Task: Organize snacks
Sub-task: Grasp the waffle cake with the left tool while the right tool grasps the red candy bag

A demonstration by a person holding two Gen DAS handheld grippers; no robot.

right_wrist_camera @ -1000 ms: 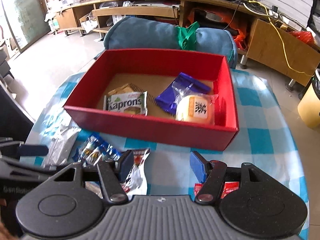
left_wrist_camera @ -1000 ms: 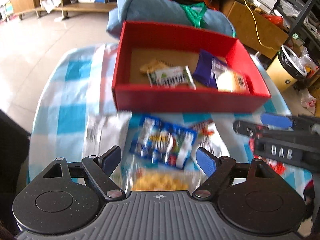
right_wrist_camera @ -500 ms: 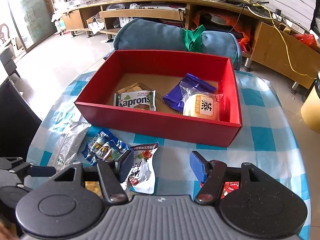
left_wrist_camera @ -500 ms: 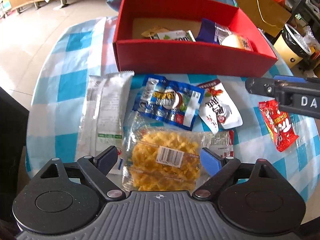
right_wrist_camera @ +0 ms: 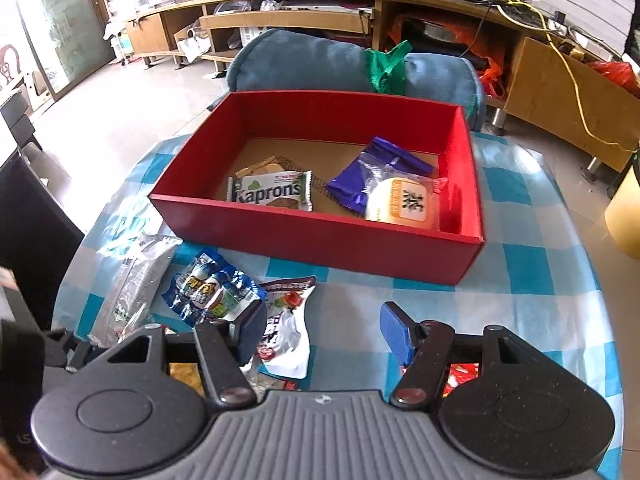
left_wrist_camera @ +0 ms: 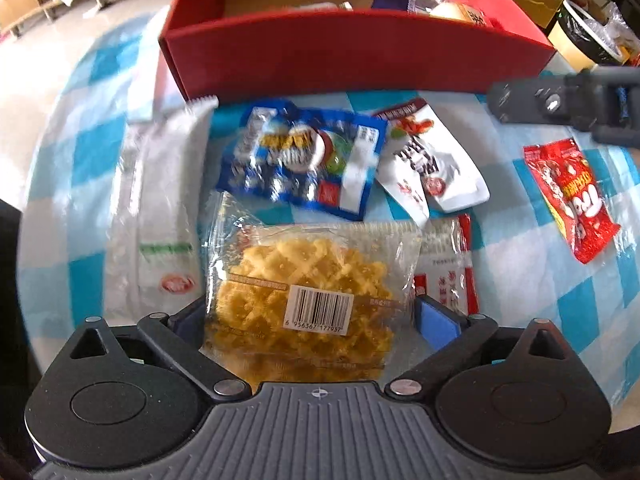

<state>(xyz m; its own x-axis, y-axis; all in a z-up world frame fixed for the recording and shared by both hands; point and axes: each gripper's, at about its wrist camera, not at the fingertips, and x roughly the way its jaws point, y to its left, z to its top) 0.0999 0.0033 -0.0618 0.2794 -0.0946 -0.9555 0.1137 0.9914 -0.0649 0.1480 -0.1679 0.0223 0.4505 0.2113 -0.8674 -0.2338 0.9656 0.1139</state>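
My left gripper is open, low over the table, its fingers on either side of a clear packet of yellow waffle. Beyond it lie a blue snack bag, a white pouch, a long white packet, a small red-and-white packet and a red packet. The red box holds a Kaprons wafer, a purple packet and an orange-labelled bun. My right gripper is open and empty, hovering over the table in front of the box.
The round table wears a blue-and-white checked cloth. A blue rolled cushion lies behind the box. Wooden shelving runs along the far wall. A dark chair stands at the table's left. My right gripper shows in the left wrist view.
My left gripper has dropped and moved forward, so the waffle packet now lies between its open fingers. My right gripper has pulled back and risen slightly.
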